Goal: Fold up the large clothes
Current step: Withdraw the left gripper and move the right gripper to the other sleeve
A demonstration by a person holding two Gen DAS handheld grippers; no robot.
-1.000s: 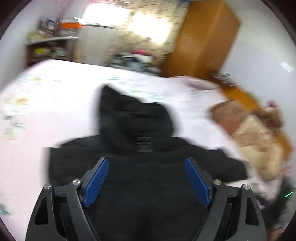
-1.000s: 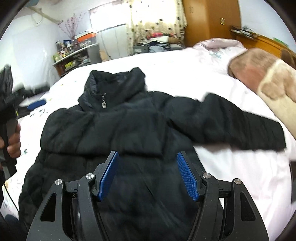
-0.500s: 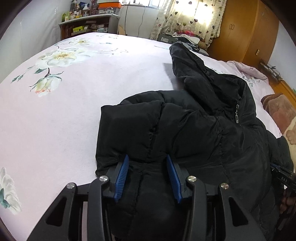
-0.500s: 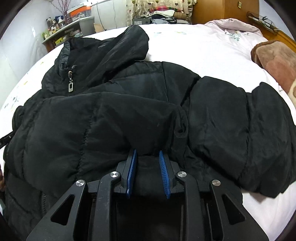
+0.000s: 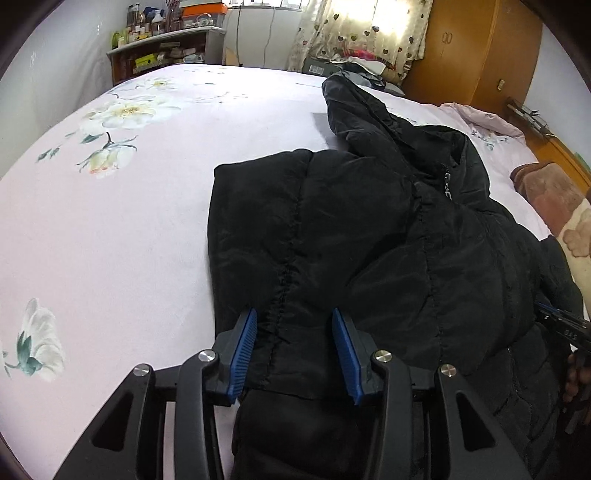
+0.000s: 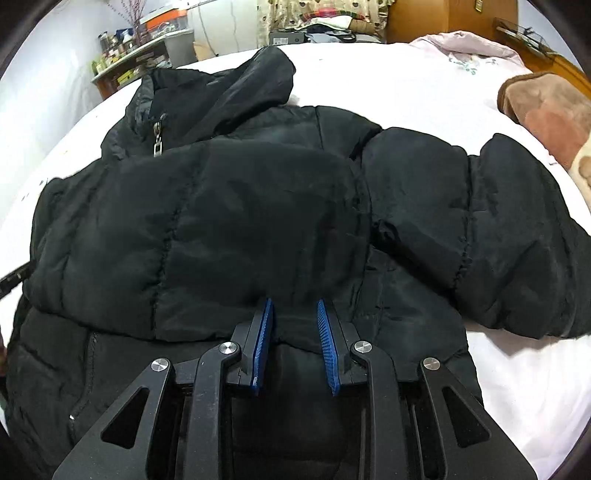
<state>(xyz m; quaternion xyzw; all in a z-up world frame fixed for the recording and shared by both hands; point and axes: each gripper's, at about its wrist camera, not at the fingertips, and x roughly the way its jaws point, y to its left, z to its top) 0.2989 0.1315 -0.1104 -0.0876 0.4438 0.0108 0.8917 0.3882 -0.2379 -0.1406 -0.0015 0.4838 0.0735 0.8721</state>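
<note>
A black padded jacket [image 5: 369, 236] lies spread on a bed [image 5: 110, 229] covered by a pale pink sheet printed with white flowers. The left tool [image 5: 294, 350] reaches down onto the folded-in sleeve part at the jacket's edge; its blue pads [image 5: 242, 350] have just been closing and now pinch a thick fold of the black fabric between them. The right tool [image 6: 295, 341] sits at the lower middle of the jacket [image 6: 258, 206], its jaws also just drawn in, with a narrower pleat of quilted fabric squeezed between the blue pads [image 6: 263, 343].

In the right wrist view the collar with a metal zip pull [image 6: 158, 142] lies toward the far left, the hood [image 6: 258, 81] flops beyond it, and one sleeve [image 6: 480, 236] stretches out to the right across the sheet. In the left wrist view the hood points away toward the far side of the bed.

A brown and cream blanket [image 6: 546, 114] lies at the right edge of the bed, near the sleeve end but apart from it. Beyond the bed stand a cluttered shelf [image 5: 162, 48], a heart-patterned curtain [image 5: 362, 26] and a wooden wardrobe [image 5: 476, 48]. At the right edge of the left wrist view a hand [image 5: 578, 373] holds the other device. Small print on that device is too blurred to read.
</note>
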